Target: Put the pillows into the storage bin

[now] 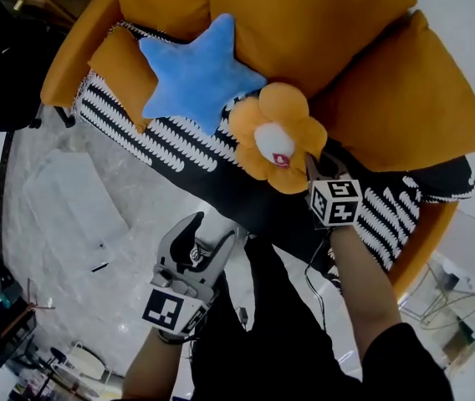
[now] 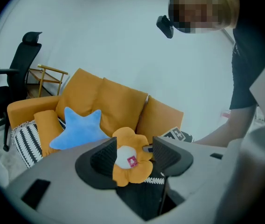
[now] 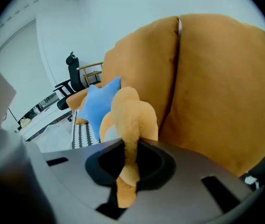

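My right gripper [image 3: 131,160] pinches a lower petal of the orange flower pillow [image 1: 275,136]. My left gripper [image 1: 211,234] hangs spread and empty over the marble floor [image 1: 79,215], well short of it. The pillow lies on the orange sofa's [image 1: 421,98] striped throw [image 1: 154,140], just beside the blue star pillow [image 1: 196,73]. From above, my marker cube [image 1: 336,200] covers the pinch.

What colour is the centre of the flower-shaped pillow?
White centre on the flower-shaped pillow, with a small red tag; clearest in the head view.
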Motion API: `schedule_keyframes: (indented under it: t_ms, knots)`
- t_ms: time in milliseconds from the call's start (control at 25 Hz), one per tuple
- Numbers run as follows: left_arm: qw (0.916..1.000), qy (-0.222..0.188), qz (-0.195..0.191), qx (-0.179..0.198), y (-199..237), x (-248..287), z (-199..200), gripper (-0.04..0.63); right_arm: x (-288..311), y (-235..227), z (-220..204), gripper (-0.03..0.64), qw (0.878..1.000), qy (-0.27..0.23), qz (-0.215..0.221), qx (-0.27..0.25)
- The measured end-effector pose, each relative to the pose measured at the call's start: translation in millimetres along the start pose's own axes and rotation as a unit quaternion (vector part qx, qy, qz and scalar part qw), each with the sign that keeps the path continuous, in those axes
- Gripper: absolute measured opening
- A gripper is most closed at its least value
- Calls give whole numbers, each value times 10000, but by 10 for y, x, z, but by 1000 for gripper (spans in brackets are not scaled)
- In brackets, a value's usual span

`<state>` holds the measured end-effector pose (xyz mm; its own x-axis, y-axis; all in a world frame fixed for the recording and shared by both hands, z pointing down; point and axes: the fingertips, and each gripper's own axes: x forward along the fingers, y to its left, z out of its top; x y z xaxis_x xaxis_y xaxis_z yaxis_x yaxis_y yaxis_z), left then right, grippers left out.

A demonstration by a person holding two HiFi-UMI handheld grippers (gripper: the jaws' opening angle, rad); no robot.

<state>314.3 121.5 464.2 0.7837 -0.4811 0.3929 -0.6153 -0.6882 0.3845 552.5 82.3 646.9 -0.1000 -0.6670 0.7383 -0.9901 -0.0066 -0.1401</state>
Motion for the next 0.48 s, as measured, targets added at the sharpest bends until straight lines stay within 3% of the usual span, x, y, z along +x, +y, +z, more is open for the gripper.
schedule_keyframes:
  t_ms: [200, 360, 480]
  knots:
    - [9996, -164, -94, 195, -58, -309, 373, 239, -539, 310, 511, 40, 9970, -257, -118, -715]
    - [9982, -413, -3, 442, -12, -571, 728, 225, -881, 605, 981, 40, 9939, -691, -29, -861]
    - [9961, -604, 208, 604, 41, -791, 995, 147, -1158, 884, 1339, 40, 9907, -988, 136, -923]
